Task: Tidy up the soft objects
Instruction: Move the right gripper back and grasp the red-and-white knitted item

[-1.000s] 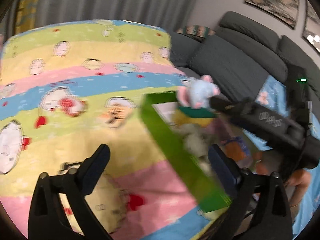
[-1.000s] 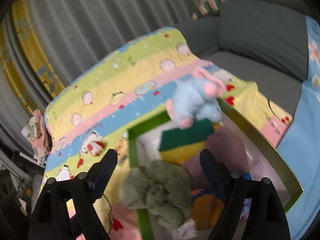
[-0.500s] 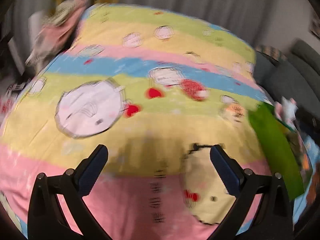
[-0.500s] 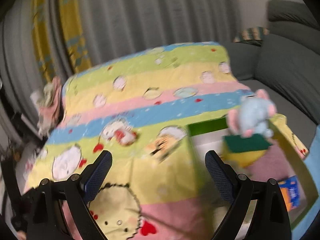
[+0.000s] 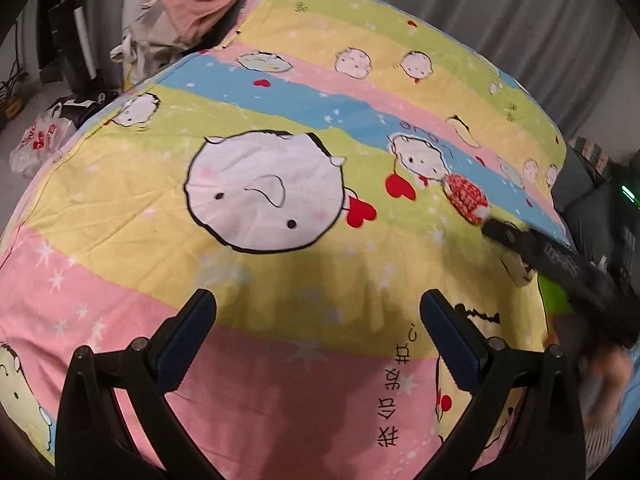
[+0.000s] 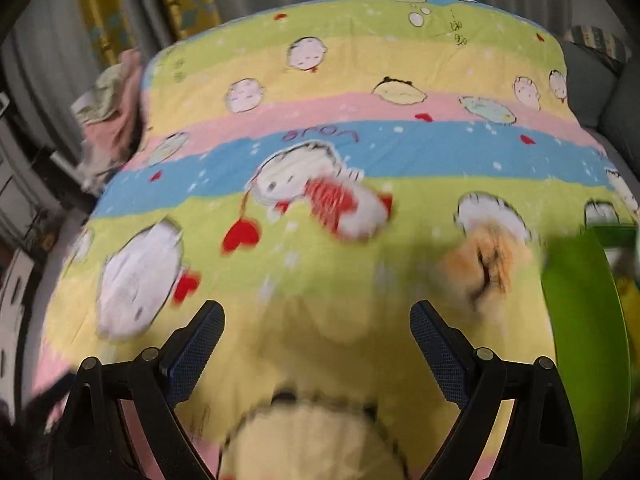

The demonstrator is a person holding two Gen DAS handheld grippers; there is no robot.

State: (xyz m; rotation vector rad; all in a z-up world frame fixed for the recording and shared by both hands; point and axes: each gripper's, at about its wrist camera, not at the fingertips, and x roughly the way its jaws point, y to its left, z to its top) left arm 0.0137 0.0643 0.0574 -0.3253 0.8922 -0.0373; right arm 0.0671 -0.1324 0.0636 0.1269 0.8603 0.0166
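Note:
A small red-and-white soft toy lies on the striped cartoon bedsheet; it also shows, blurred, in the right wrist view. An orange furry soft object lies to its right, beside the green box. My left gripper is open and empty above the pink stripe. My right gripper is open and empty, short of the red-and-white toy; its arm shows in the left wrist view, tip next to the toy.
The green box edge sits at the right side of the bed. A pile of pink and beige clothes lies past the far left corner. Grey curtains hang behind. A grey sofa is at the right.
Both grippers have swung left, away from the green box with the blue plush, and now face the open bedsheet. The red-and-white toy and the orange furry object have come into view.

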